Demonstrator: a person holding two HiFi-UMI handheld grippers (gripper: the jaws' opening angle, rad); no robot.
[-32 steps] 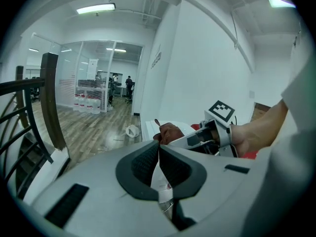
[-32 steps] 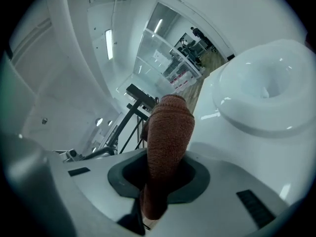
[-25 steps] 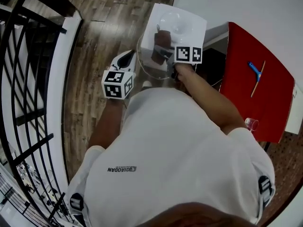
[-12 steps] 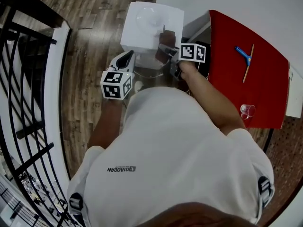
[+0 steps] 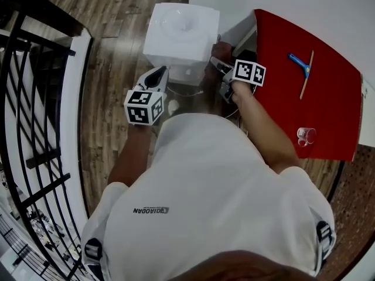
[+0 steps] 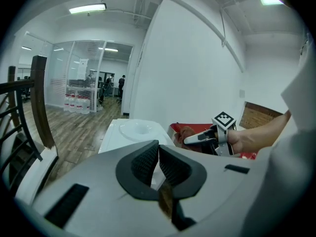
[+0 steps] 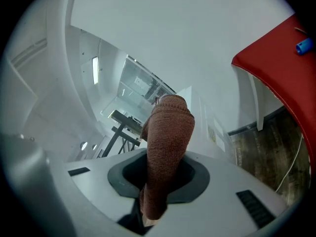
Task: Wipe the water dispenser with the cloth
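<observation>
Moved off the top of the water dispenser (image 5: 176, 31) to its right side, the right gripper (image 5: 217, 60) clamps the cloth (image 7: 167, 132); the left gripper (image 6: 158, 154) hangs closed, empty. The shirt print (image 5: 150, 210), mirrored, perhaps reads GIORDANO.

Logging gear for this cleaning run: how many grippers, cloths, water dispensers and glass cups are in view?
grippers: 2 (left gripper, right gripper)
cloth: 1
water dispenser: 1
glass cup: 1
Total: 5
</observation>
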